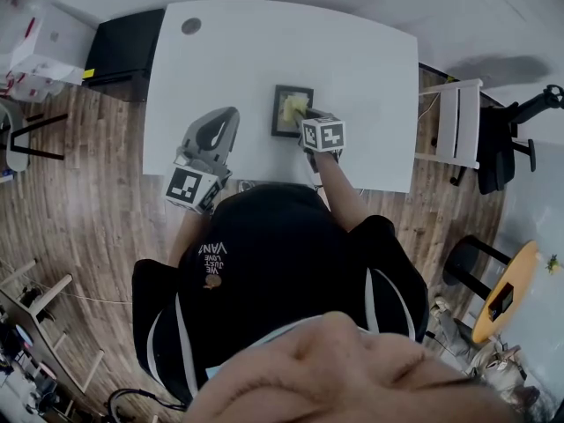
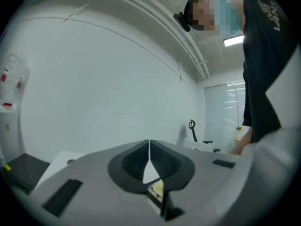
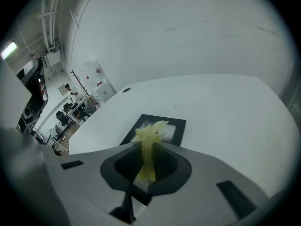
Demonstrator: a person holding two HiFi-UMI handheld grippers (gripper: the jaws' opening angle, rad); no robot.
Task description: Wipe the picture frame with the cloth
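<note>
A black picture frame (image 1: 284,122) lies flat on the white table (image 1: 264,51); in the right gripper view the picture frame (image 3: 178,126) shows just past the jaws. My right gripper (image 1: 306,123) (image 3: 148,150) is shut on a yellow cloth (image 3: 148,138), whose free end lies bunched on the frame's glass. In the head view the yellow cloth (image 1: 293,107) covers the frame's upper right part. My left gripper (image 1: 217,130) (image 2: 149,155) is shut with nothing in it, held to the left of the frame and tilted upward toward the wall.
A black cabinet (image 1: 123,47) stands at the table's far left corner. A white chair (image 1: 458,126) and a black office chair (image 1: 511,122) stand to the right. A round grommet (image 1: 191,25) sits near the table's far left edge.
</note>
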